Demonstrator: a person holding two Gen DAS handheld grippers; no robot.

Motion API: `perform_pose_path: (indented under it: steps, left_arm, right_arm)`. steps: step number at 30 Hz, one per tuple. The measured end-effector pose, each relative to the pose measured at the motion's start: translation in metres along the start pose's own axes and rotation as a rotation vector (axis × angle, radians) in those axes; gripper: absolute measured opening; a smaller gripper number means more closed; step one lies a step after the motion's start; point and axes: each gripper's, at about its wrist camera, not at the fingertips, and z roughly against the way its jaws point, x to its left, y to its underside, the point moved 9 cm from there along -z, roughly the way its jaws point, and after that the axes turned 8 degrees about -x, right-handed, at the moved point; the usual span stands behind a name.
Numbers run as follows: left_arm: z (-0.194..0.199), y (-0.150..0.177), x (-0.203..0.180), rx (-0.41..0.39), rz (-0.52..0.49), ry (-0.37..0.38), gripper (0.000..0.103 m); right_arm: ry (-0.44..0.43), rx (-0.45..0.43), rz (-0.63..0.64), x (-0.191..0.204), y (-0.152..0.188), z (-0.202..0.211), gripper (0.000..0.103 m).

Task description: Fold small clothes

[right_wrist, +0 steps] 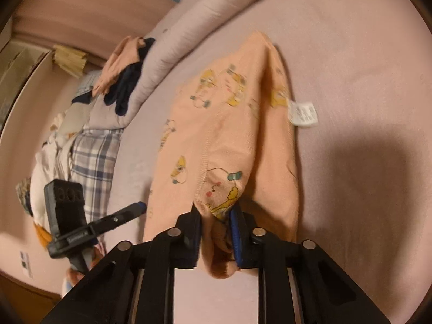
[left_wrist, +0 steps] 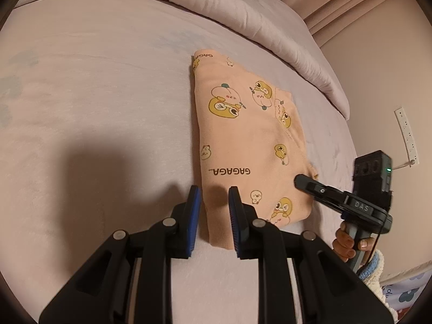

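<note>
Garment: a small peach-orange piece of clothing (left_wrist: 243,135) lay folded into a rough oblong on the bed, printed with yellow duck-like cartoon figures, white blob figures and the word "GAGAGA" in dark letters.
Garment seams: a stitched hem ran across its upper layer, and in the right wrist view a white care label (right_wrist: 303,114) stuck out from its right edge onto the sheet.
Garment place: mid-bed, right of centre in the left wrist view, its near end just beyond the left tool's pads.
Right hand-held gripper (right_wrist: 214,225): clenched on a bunched near edge of the garment, cloth pinched between its blue pads; the right wrist view was somewhat blurred.
Left hand-held gripper (left_wrist: 214,208): jaws stood slightly apart, released, with the garment's near left corner showing between the pads but not pressed by them.
Hand (left_wrist: 351,243): fingers wrapped the grip of the right tool at the near right, a blue and white cuff behind them.
Bed sheet (left_wrist: 94,94): pale pink, smooth, with the tools' shadows on it.
Quilt (left_wrist: 243,8): pink, rolled along the far edge of the bed.
Clothes pile (right_wrist: 81,135): loose at the far left in the right wrist view, with a plaid piece, dark navy and peach items, in no container.
Wall: a white power strip (left_wrist: 406,137) hung at the right.
</note>
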Motion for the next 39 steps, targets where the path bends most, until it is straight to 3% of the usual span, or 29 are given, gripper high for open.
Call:
perform_pose_path:
  steps: [5,8,10,14,17,19,22,25,31,36,39]
  left_arm:
    - [-0.004,0.001,0.0,0.008,-0.007,-0.004,0.02]
    - [-0.006,0.0,0.004,0.013,-0.007,-0.017,0.02]
    - [-0.006,0.0,0.005,0.012,-0.003,-0.015,0.02]
    - [0.001,-0.005,-0.002,-0.007,-0.041,-0.018,0.02]
    - [0.001,-0.014,-0.02,-0.032,-0.077,0.018,0.02]
    - [-0.005,-0.018,-0.032,-0.038,-0.113,0.025,0.02]
    - [-0.023,-0.016,-0.047,-0.009,-0.162,0.04,0.018]
    - [-0.042,-0.007,-0.048,0.025,-0.239,-0.014,0.018]
    - [-0.061,0.001,-0.035,0.072,-0.205,0.013,0.019]
    - [-0.048,-0.001,-0.033,0.057,-0.18,0.037,0.02]
    - [-0.029,0.009,-0.03,0.022,-0.177,0.05,0.021]
  right_arm:
    - [0.106,-0.041,0.096,0.013,-0.013,0.013,0.018]
    - [0.24,0.018,0.129,-0.005,-0.008,0.002,0.018]
    - [0.252,0.027,0.129,-0.013,-0.004,-0.004,0.019]
    - [0.303,0.039,0.135,-0.017,-0.004,0.004,0.032]
    - [0.365,-0.065,0.224,-0.003,-0.025,0.017,0.033]
    - [0.358,-0.133,0.26,0.007,-0.042,0.017,0.033]
    - [0.327,-0.154,0.258,0.012,-0.066,0.003,0.033]
    - [0.263,-0.112,0.262,0.014,-0.076,-0.023,0.033]
    - [0.389,-0.088,0.229,-0.025,-0.099,-0.069,0.028]
    - [0.412,-0.133,0.199,-0.029,-0.115,-0.062,0.028]
    - [0.394,-0.157,0.247,-0.012,-0.105,-0.042,0.028]
